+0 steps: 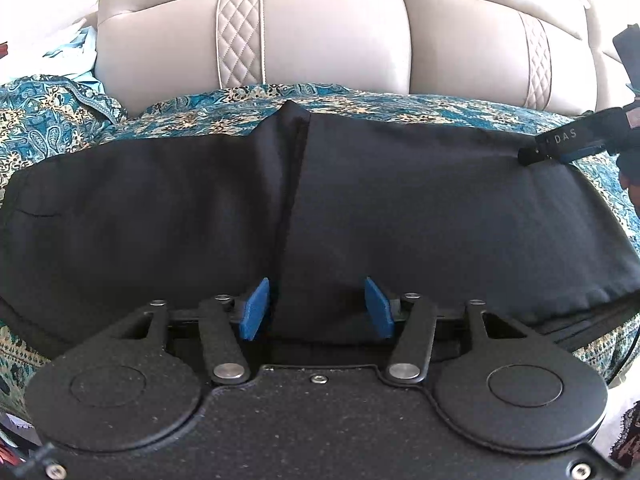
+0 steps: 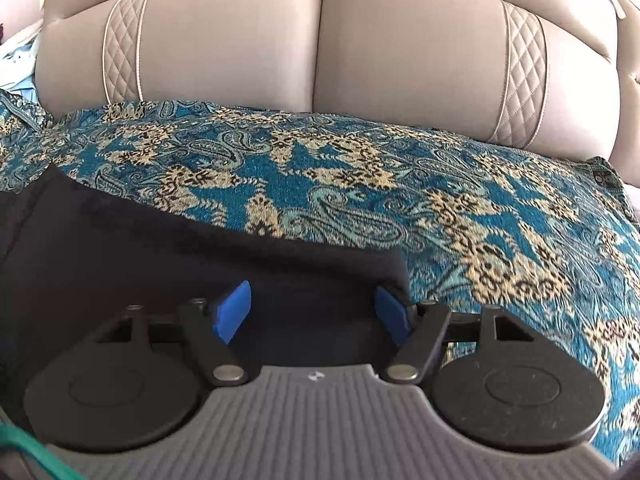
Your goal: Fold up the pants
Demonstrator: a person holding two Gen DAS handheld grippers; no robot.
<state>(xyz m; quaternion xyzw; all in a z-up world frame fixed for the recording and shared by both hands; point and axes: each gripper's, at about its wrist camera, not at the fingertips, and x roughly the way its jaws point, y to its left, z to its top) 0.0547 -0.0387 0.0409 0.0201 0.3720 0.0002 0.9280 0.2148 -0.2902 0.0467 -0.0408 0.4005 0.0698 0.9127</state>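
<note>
Black pants lie lengthwise across a teal paisley cloth on a sofa seat. A raised fold with a seam runs toward the camera in the left wrist view. My left gripper sits low on the near edge, jaws partly apart, straddling that fold; the blue pads do not visibly pinch it. My right gripper is open wide over the pants' right end, near its corner. One of its fingers shows at the right of the left wrist view.
Beige quilted sofa back cushions rise behind the seat. Light blue and white fabric is bunched at the far left. Patterned cloth lies bare to the right of the pants. A green cord crosses the lower left.
</note>
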